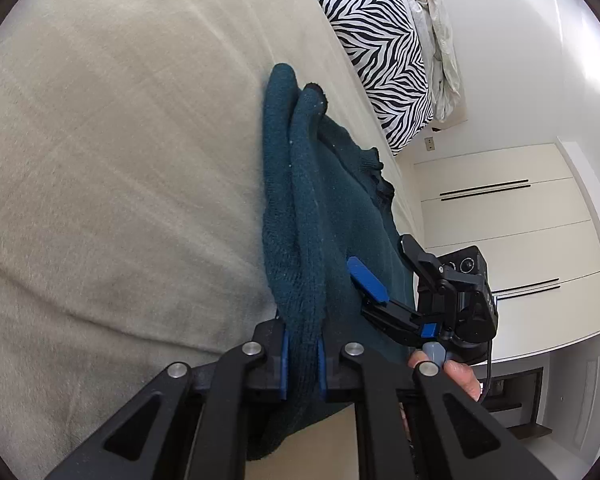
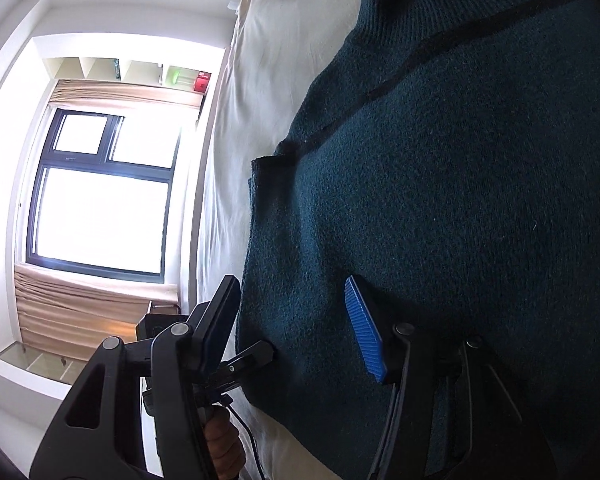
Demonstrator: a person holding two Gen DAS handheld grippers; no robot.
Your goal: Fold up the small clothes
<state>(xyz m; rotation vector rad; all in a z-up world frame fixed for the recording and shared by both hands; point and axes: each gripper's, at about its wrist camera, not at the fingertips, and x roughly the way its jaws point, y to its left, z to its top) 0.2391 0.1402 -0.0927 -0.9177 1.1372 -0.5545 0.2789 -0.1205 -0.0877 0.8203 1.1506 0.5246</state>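
A dark teal knitted sweater [image 1: 332, 200] lies on a beige bed [image 1: 120, 160]. My left gripper [image 1: 302, 356] is shut on a thick folded ridge of it, which runs away from the blue pads [image 1: 285, 364]. In the left wrist view, my right gripper [image 1: 388, 264] sits over the sweater's far side, with a hand [image 1: 460, 376] behind it. In the right wrist view, the sweater [image 2: 440, 200] fills the frame and my right gripper [image 2: 292, 328] is open. Its blue pad [image 2: 364, 332] rests on the knit, and the sweater's edge lies between the jaws. My left gripper [image 2: 256, 354] touches that same edge.
A zebra-striped pillow [image 1: 380, 60] and a pale crumpled cloth [image 1: 440, 40] lie at the bed's far end. White cabinet doors [image 1: 520, 240] stand beyond the bed. A bright window [image 2: 100, 192] with beige curtains is on the other side.
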